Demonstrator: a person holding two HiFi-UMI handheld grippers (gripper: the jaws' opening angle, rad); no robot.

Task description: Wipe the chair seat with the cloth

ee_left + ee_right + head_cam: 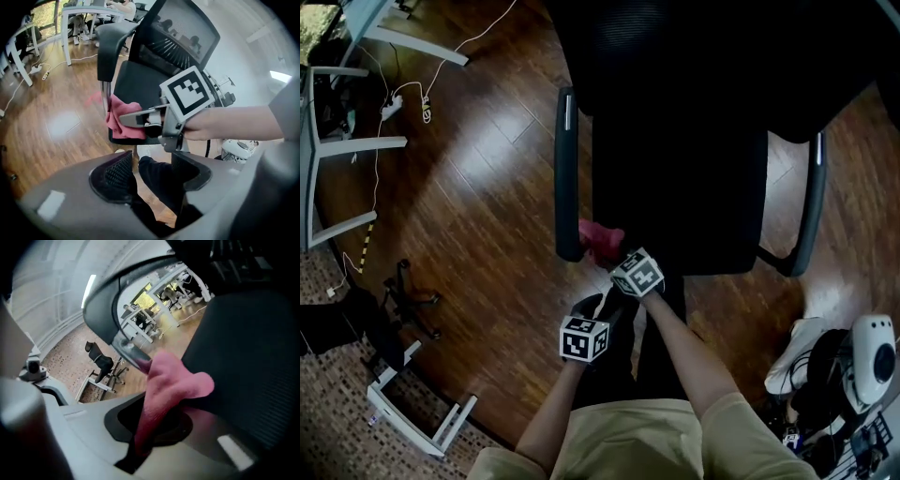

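Observation:
A black office chair seat (684,178) fills the middle of the head view. A pink cloth (598,238) lies bunched on the seat's front left corner, beside the left armrest (567,169). My right gripper (607,253) is shut on the cloth (171,387), which hangs out from between its jaws against the dark seat (248,348). My left gripper (592,309) hovers lower, off the seat's front edge, open with nothing between its fingers (117,173). The left gripper view shows the right gripper (129,118) pressing the cloth (119,123) on the seat (136,79).
Wooden floor surrounds the chair. White desk legs (356,145) and cables with a power strip (392,105) lie at the far left. A second chair's base (412,305) and a white frame (422,422) stand at the lower left. White gear (872,356) sits at the lower right.

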